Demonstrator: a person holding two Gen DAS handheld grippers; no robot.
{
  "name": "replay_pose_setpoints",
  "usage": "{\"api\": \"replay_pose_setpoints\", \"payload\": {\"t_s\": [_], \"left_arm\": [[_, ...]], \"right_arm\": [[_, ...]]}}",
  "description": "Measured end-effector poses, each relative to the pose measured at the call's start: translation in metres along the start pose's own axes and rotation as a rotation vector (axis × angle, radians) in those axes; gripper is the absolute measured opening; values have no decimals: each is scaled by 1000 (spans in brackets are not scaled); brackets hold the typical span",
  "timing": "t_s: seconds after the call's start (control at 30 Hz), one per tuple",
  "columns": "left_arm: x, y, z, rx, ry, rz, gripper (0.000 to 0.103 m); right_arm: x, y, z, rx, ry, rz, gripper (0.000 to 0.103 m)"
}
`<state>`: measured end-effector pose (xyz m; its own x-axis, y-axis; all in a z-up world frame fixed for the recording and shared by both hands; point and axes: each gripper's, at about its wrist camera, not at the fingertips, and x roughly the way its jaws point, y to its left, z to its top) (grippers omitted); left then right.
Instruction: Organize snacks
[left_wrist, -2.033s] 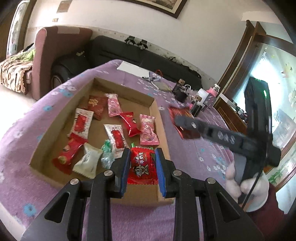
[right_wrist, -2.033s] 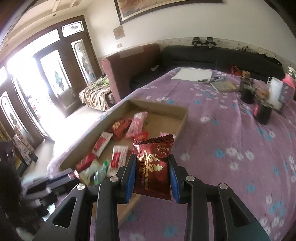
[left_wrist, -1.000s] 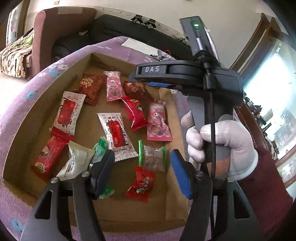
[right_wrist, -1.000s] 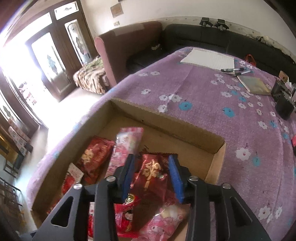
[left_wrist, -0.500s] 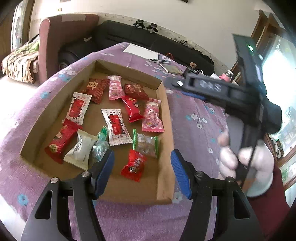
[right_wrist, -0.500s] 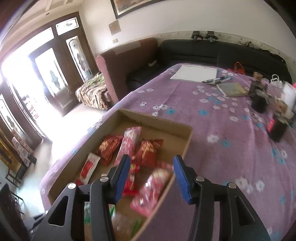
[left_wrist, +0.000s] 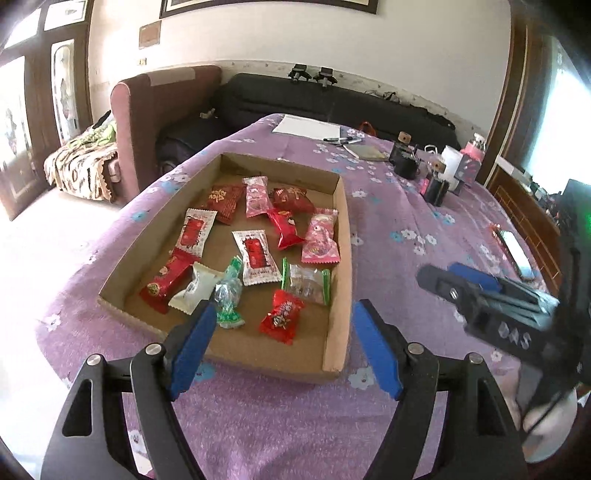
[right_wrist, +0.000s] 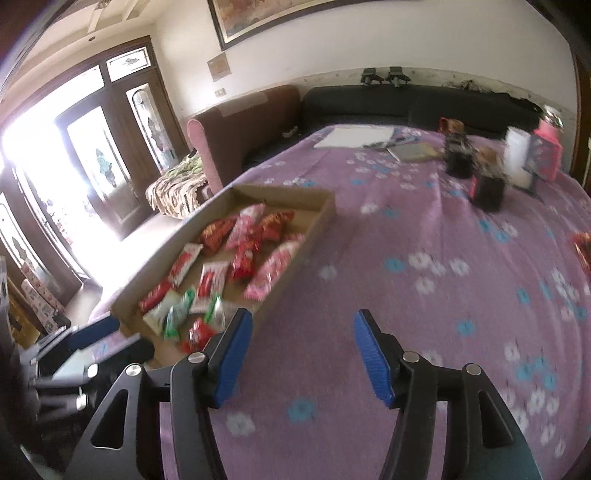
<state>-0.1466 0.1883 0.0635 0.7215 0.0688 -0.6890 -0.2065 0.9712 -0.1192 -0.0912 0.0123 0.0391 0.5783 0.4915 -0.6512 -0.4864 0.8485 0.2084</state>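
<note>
A shallow cardboard tray (left_wrist: 338, 258) lies on the purple flowered tablecloth and holds several wrapped snacks, among them a small red packet (left_wrist: 281, 320), a clear green-edged packet (left_wrist: 306, 279) and a dark red packet (left_wrist: 292, 197). The tray also shows in the right wrist view (right_wrist: 295, 199). My left gripper (left_wrist: 282, 345) is open and empty above the tray's near edge. My right gripper (right_wrist: 303, 356) is open and empty over the cloth to the right of the tray; it shows in the left wrist view (left_wrist: 491, 306).
Dark jars (left_wrist: 434, 188), a white cup (left_wrist: 452, 162) and a pink bottle (left_wrist: 472, 155) stand at the far right. Paper (left_wrist: 306, 127), pens and a notebook (left_wrist: 365, 150) lie at the back. A red packet (right_wrist: 583, 245) lies at the right edge. Sofas stand behind the table.
Both grippers let their red packets go in the tray and opened. Both then pulled back from the tray, the right one moving out over the cloth to the right.
</note>
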Motion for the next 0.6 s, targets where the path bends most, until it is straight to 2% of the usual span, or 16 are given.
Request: {"api": "replay_pose_setpoints", "payload": {"t_s": [0.27,0.6], "left_arm": [[4,-29,-10,80,30,12,77],[13,-50,-15,123,69,28,77]], "right_arm": [[-18,-17,-38,27,17,-27,61],[-29,-38,-58,84,15,-30,63]]}}
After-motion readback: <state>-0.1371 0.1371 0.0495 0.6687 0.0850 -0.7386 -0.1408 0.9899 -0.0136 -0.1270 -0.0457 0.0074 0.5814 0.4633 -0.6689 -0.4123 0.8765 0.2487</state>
